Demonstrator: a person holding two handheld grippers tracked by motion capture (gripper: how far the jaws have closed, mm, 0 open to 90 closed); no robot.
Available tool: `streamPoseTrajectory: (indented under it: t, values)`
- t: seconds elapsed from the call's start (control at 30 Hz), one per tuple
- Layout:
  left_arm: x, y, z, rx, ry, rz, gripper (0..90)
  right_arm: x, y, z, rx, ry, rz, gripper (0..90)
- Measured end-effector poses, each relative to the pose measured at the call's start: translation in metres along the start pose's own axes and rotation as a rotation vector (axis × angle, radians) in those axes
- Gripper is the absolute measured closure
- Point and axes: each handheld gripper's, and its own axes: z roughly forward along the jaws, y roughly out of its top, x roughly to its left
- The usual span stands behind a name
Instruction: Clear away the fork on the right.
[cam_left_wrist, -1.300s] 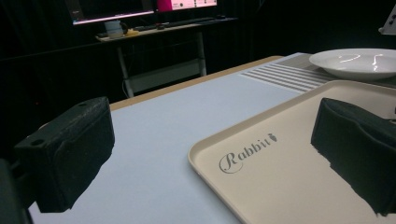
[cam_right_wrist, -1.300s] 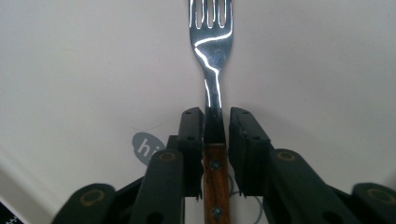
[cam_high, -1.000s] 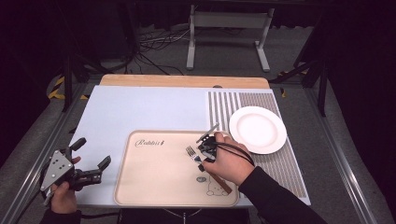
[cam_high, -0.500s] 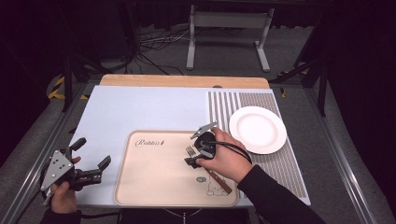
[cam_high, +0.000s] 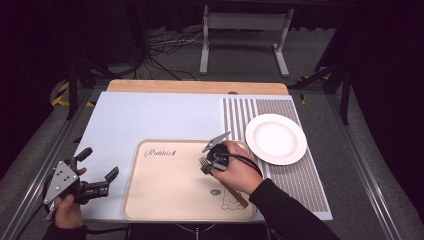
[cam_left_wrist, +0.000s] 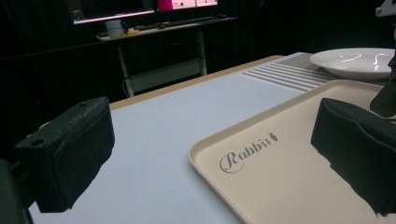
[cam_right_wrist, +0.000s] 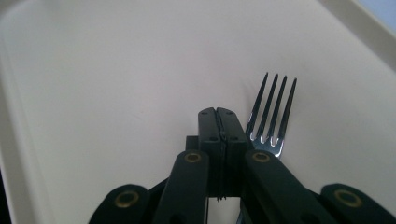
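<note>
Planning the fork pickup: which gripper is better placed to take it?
Right. The right gripper is over the tray beside the fork, jaws shut with nothing between them. The left gripper stands open off the tray's left edge.

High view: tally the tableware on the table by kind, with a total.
Beige rectangular plastic tray: 1
Round white plate: 1
Silver metal fork with a brown handle: 1
Total: 3
</note>
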Motion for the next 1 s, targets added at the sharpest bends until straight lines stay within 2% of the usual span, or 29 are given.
streamPoseTrajectory:
  t: [0.33,1.0]
  values:
    - [0.0,0.0,0.0,-0.001,-0.003,0.0,0.3,-0.007,-0.005,0.015,0.031,-0.018,0.014,90.0]
    - [0.0,0.0,0.0,-0.001,-0.003,0.001,0.3,-0.009,-0.005,0.017,0.051,-0.031,0.01,90.0]
